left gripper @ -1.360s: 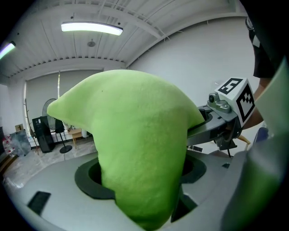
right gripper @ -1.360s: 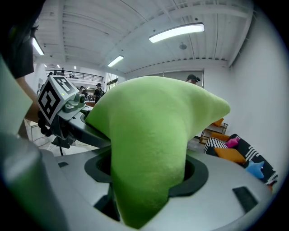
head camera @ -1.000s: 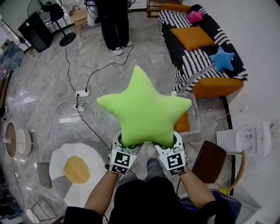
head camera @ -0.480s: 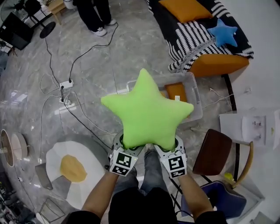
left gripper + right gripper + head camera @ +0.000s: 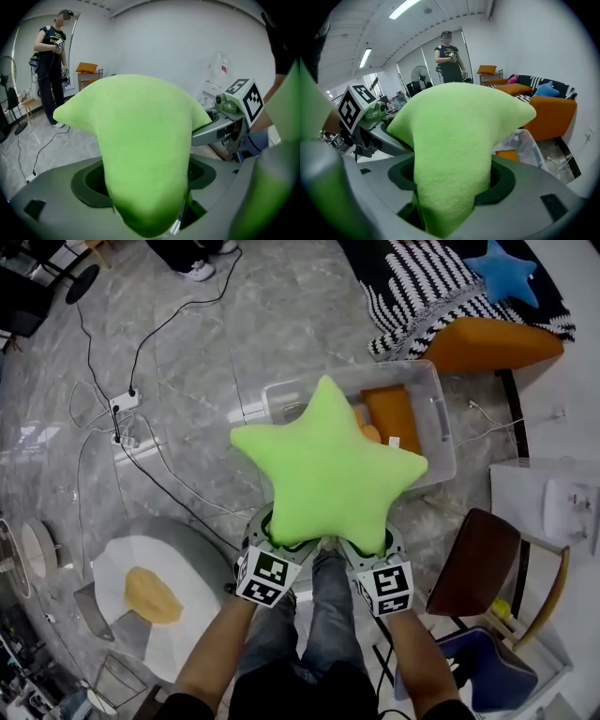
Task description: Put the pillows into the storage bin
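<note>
Gripped: green star pillow [image 5: 328, 474], by left hand-held gripper [image 5: 281, 540] (jaws just widening) and right hand-held gripper [image 5: 370, 547].

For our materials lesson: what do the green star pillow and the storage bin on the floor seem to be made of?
The green star pillow looks like soft plush fabric over stuffing, matte: a fine fuzzy nap shows in the right gripper view, and its points look puffed. The storage bin is probably clear, glossy hard plastic: the floor and an orange pillow show through its walls.

Green pillow [image 5: 323, 479] covers much of bin [image 5: 439, 423] (near side).
</note>
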Demonstrator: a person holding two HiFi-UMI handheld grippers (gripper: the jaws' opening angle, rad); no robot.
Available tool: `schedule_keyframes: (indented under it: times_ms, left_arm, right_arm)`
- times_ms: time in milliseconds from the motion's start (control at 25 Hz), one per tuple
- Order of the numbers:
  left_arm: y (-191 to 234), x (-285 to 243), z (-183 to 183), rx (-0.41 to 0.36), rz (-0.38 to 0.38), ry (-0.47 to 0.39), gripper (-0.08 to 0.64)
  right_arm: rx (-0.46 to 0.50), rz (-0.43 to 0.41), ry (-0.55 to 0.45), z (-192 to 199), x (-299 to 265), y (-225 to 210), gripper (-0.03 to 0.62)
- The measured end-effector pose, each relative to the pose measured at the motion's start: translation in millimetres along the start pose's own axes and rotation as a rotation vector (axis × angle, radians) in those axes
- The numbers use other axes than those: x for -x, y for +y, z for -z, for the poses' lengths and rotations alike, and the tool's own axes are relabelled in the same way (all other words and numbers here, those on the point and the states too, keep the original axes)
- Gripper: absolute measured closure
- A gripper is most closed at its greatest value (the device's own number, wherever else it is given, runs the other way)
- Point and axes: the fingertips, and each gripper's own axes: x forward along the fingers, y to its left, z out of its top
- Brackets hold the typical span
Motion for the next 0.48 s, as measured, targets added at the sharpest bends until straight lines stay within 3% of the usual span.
schedule_keyframes:
  times_ms: [280,480]
  left_arm:
    - [20,-17,38,0.000,-0.060,0.063,0.135]
    - [29,-15,64,0.024,-0.077,0.101,0.135]
  right_arm:
    - [0.044,-0.018,0.029,16,-35,-9,0.279]
    - [0.012,0.015,0.097,39,-60,-30,0.279]
